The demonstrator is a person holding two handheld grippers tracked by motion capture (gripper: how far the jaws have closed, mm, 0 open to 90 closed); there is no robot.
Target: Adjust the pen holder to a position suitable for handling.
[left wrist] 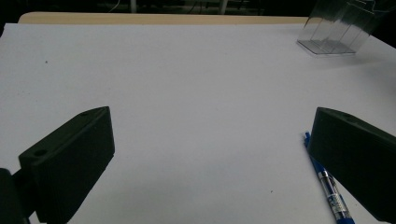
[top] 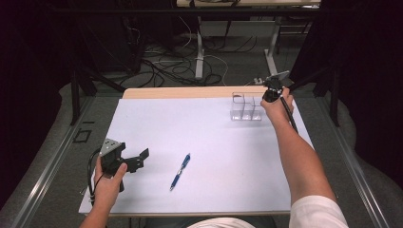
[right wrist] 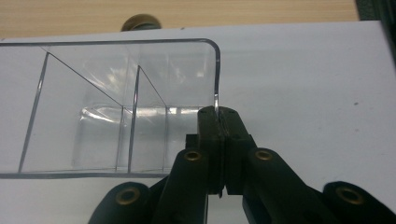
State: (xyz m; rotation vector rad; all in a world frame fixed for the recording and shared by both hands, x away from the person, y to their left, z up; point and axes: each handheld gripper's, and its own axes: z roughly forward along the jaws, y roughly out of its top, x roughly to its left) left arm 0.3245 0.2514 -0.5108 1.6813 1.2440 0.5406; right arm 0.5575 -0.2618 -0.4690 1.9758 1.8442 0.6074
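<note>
A clear plastic organizer (top: 245, 107) with several compartments stands at the far right of the white sheet (top: 209, 142). My right gripper (top: 272, 95) is shut on its right-hand wall; in the right gripper view the jaws pinch the thin clear wall of the organizer (right wrist: 116, 107), and the gripper (right wrist: 218, 122) comes from above. A blue pen (top: 180, 171) lies near the front middle of the sheet. My left gripper (top: 135, 160) rests at the front left, open and empty, its jaws wide apart (left wrist: 205, 154), with the blue pen (left wrist: 329, 189) beside the right jaw.
The wooden table edge (top: 190, 91) runs along the back of the sheet. Beyond it are floor cables (top: 166, 66) and metal table legs (top: 199, 52). Black frame bars (top: 75, 95) stand at both sides.
</note>
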